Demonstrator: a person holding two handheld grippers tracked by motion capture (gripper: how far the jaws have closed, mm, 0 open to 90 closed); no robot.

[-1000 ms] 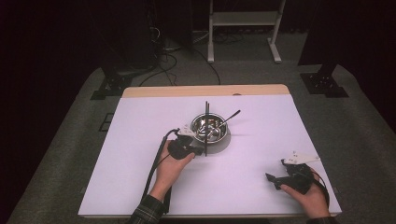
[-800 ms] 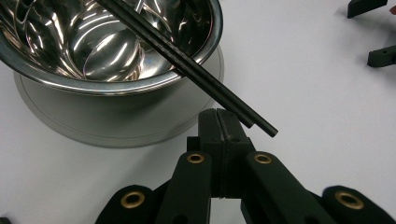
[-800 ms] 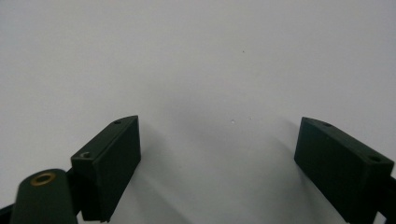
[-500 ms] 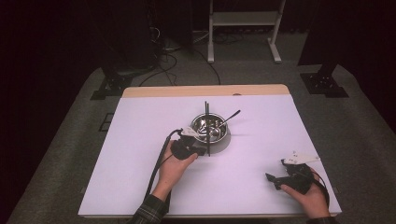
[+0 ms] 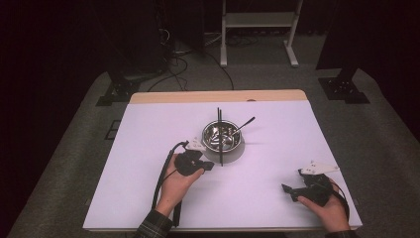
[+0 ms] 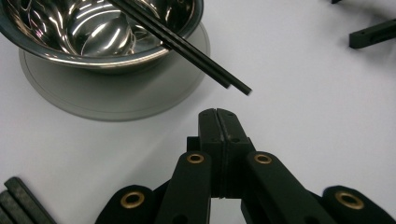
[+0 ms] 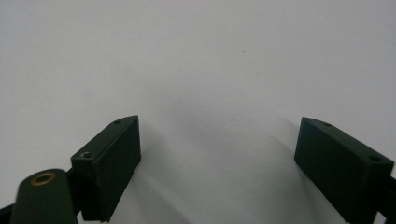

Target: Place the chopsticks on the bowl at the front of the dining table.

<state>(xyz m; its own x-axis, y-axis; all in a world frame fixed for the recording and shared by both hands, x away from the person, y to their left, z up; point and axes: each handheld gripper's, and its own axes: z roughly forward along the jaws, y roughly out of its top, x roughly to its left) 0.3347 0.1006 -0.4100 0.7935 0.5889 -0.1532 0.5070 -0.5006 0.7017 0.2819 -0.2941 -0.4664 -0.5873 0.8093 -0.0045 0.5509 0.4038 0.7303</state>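
Two black chopsticks (image 5: 220,135) lie side by side across a shiny steel bowl (image 5: 222,137), their near ends jutting past its rim above the white table (image 5: 148,198). The bowl stands on a round grey coaster (image 6: 116,100) near the middle of the table, and a dark-handled utensil (image 5: 244,124), perhaps a spoon, leans out over its far right rim. The left gripper (image 6: 218,122) sits just beside the bowl's near left side; its jaws are pressed together with nothing between them, tips close to the chopsticks' near ends but apart from them. The right gripper (image 5: 293,188) rests well apart, near the table's near right corner, jaws spread wide over bare tabletop.
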